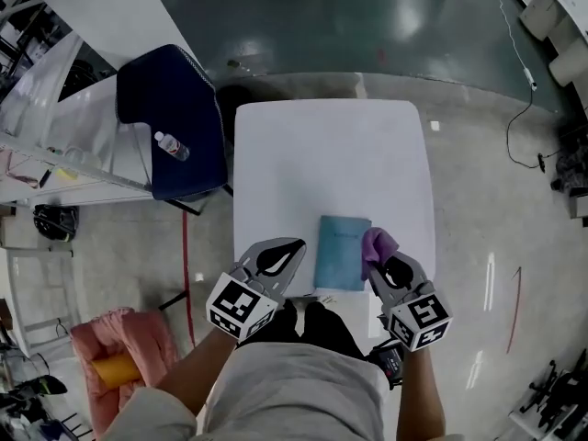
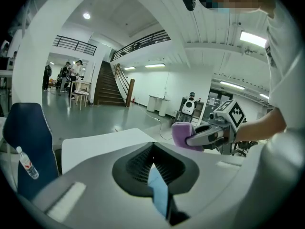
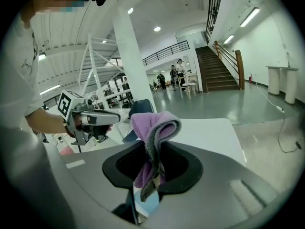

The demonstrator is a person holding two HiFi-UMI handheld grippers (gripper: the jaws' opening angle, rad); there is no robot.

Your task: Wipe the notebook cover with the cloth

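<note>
A light blue notebook (image 1: 342,252) lies flat near the front edge of the white table (image 1: 331,154). A folded purple cloth (image 1: 379,242) sticks up from my right gripper (image 1: 377,259), which is shut on it just right of the notebook, above its right edge. In the right gripper view the cloth (image 3: 153,137) fills the gap between the jaws. My left gripper (image 1: 296,246) hangs just left of the notebook, shut with nothing held. The left gripper view shows the notebook (image 2: 158,190) below its closed jaws and the right gripper (image 2: 209,135) with the cloth (image 2: 181,132) across from it.
A dark blue chair (image 1: 170,122) with a water bottle (image 1: 172,146) on its seat stands left of the table. A pink seat (image 1: 115,347) holding an orange roll is at the lower left. White benches run along the far left; a cable (image 1: 524,108) trails on the floor at right.
</note>
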